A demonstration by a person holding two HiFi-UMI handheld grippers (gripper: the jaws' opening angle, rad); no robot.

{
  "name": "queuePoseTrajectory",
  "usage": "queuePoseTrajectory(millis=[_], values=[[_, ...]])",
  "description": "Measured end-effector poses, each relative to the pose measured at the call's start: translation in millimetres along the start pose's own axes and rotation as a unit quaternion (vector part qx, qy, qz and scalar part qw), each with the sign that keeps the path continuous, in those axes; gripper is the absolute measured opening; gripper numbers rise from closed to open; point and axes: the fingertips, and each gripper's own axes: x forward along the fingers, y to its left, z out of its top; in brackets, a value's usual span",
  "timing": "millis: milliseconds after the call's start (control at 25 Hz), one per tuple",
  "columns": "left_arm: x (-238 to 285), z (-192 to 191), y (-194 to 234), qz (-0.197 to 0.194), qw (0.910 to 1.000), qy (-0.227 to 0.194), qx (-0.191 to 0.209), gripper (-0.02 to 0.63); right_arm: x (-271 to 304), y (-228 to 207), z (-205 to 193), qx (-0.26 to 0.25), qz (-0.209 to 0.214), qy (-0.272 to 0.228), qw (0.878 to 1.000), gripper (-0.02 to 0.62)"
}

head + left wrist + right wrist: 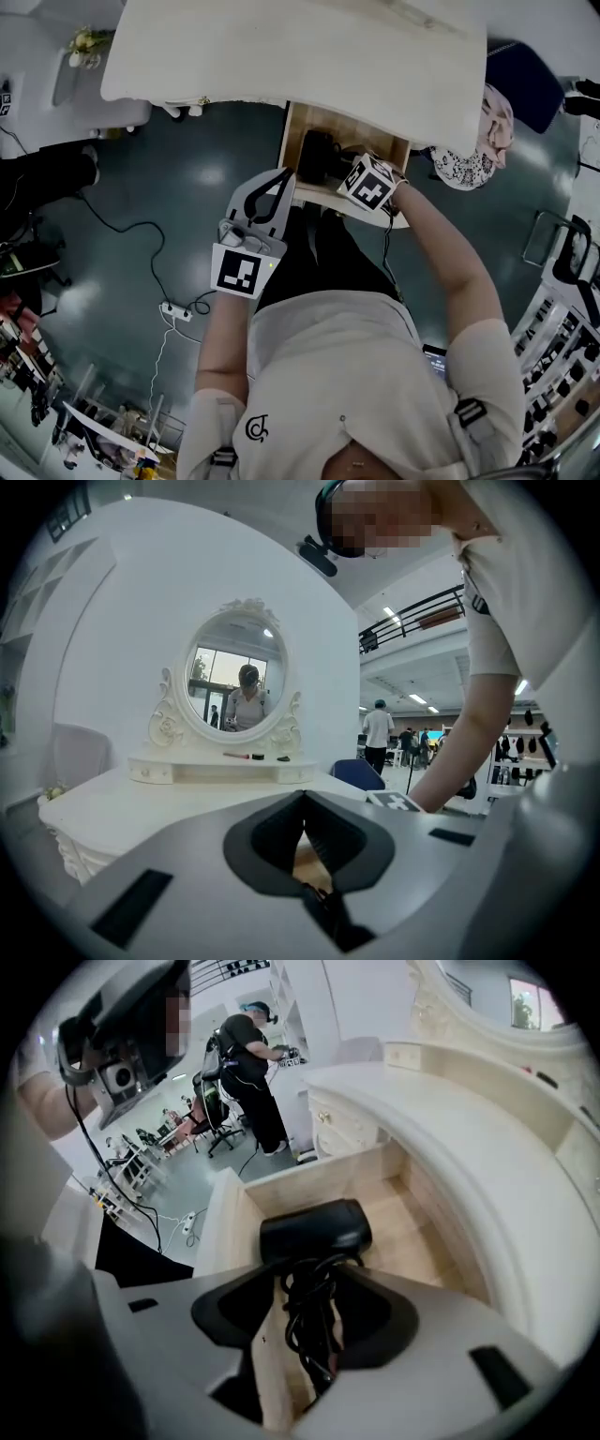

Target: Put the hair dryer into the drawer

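Note:
The black hair dryer lies inside the open wooden drawer under the white dressing table. In the right gripper view the hair dryer rests on the drawer floor with its bundled black cord trailing back between the jaws. My right gripper points steeply down over the drawer, its jaws apart around the cord without pinching it. My left gripper hovers just left of the drawer's front, nearly level, and the left gripper is shut with nothing in it.
The white table top overhangs the drawer's back. An ornate oval mirror stands on it. A power strip and cable lie on the floor at the left. A blue chair stands at the right. People stand in the background.

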Motion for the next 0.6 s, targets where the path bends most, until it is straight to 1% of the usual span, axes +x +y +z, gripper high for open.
queuePoseTrajectory(millis=[80,160,240,280,440,520,600], values=[[2,9,-1,0.001,1.0000,-0.004,0.003,0.013,-21,-1,11,0.000,-0.018,-0.030,0.999,0.147],[3,18,0,0.004,0.9999,-0.009,0.005,0.014,-43,-3,25,0.009,-0.038,-0.068,0.997,0.085],[5,29,-2,0.004,0.9998,-0.014,0.011,0.014,-66,-3,37,0.028,-0.057,-0.107,0.992,0.033],[5,35,-3,0.002,0.9997,-0.017,0.015,0.014,-78,-3,42,0.038,-0.067,-0.125,0.989,0.018],[8,56,-7,-0.006,0.9992,-0.027,0.030,0.014,-124,-5,64,0.060,-0.108,-0.200,0.972,0.008],[10,67,-11,-0.013,0.9986,-0.035,0.039,0.012,-147,-7,75,0.069,-0.129,-0.237,0.960,0.008],[12,79,-15,-0.019,0.9977,-0.043,0.048,0.014,-172,-8,85,0.071,-0.153,-0.279,0.945,0.008]])
